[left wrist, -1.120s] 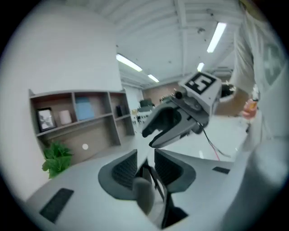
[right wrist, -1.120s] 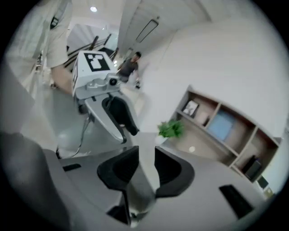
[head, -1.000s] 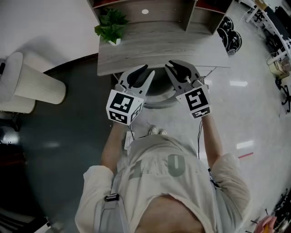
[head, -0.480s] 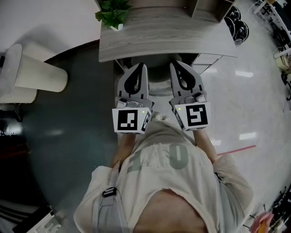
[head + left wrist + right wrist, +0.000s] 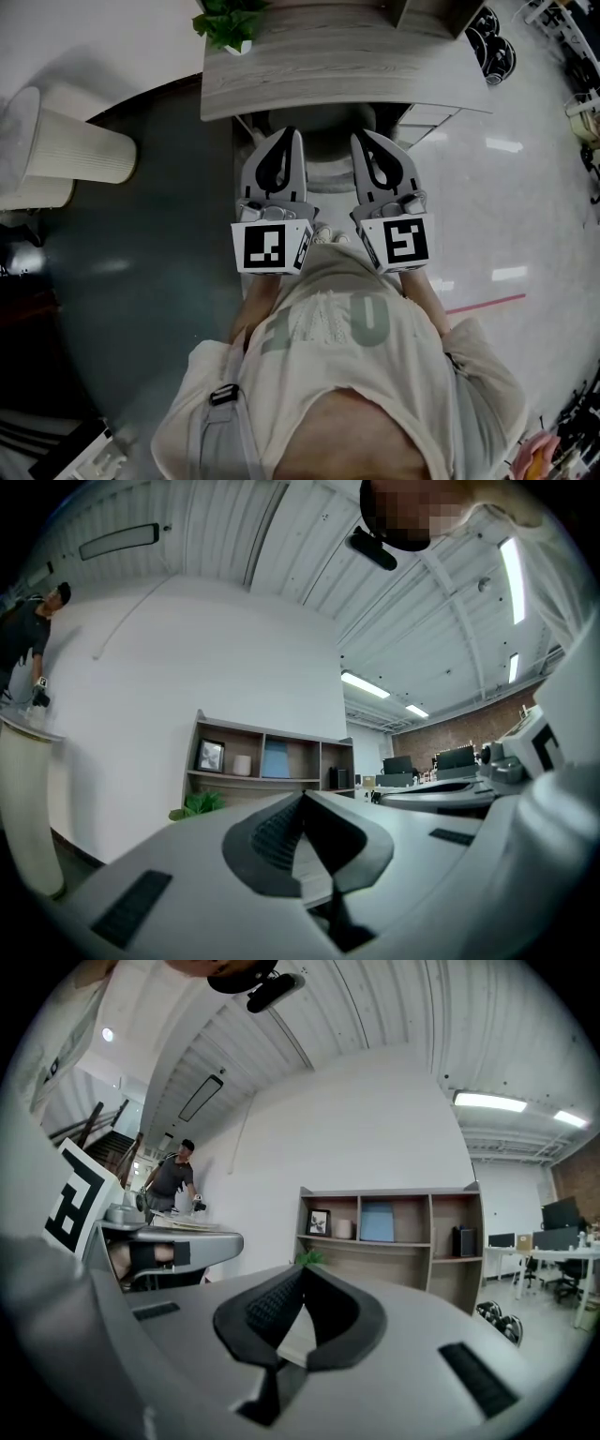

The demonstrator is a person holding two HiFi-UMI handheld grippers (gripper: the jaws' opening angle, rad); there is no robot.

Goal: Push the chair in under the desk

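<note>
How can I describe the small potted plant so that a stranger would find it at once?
Find the grey wood-grain desk at the top of the head view. On its far left corner, beside the brown wooden shelf unit, stands the leafy green plant in a small white pot. It is the only green thing on the desk.

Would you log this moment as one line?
left hand-held gripper: shut, empty | right hand-held gripper: shut, empty | grey chair: under grey wooden desk
</note>
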